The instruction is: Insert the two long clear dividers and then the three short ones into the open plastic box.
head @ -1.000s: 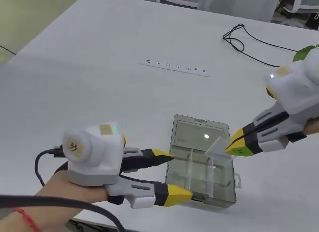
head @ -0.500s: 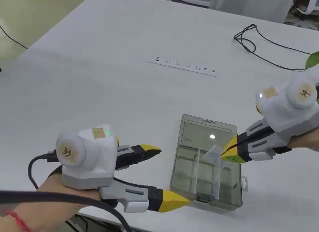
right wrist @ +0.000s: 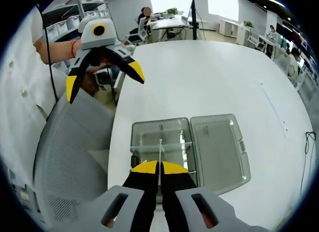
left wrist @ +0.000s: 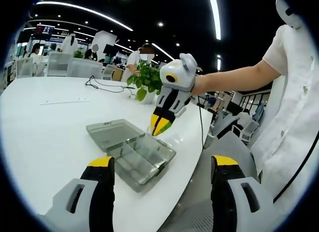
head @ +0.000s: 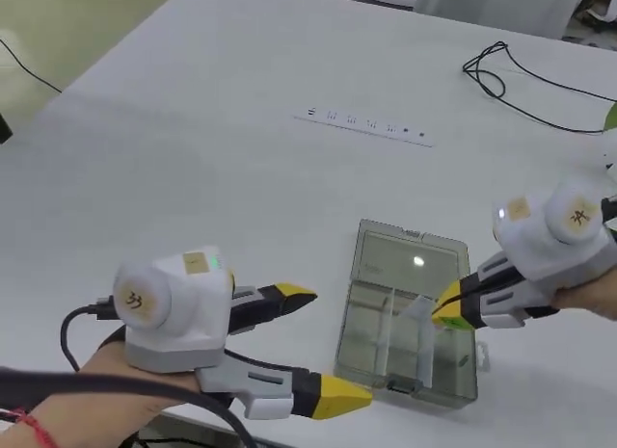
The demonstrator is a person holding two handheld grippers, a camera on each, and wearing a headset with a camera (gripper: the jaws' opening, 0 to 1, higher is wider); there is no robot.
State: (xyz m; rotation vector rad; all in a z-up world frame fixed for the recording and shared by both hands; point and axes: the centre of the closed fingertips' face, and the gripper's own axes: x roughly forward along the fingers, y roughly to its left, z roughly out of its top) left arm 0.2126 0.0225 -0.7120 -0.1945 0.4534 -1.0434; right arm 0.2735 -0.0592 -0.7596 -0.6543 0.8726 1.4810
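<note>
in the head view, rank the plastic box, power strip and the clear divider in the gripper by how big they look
1. plastic box
2. power strip: long but thin, and farther away, so unsure against the next
3. clear divider in the right gripper

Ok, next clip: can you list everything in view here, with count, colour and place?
Table: one, white, under everything.
Plastic box: one, clear grey, open, near the table's front edge.
Divider: one, clear, held over the box's tray; others inside, count unclear.
Power strip: one, white, mid-table.
Cable: one, black, far right.
Plant: one, green, by the table's edge.
Chair: one, grey mesh, beside the table.
Left gripper: white, yellow tips, open, left of the box.
Right gripper: same colours, shut on the divider.
</note>
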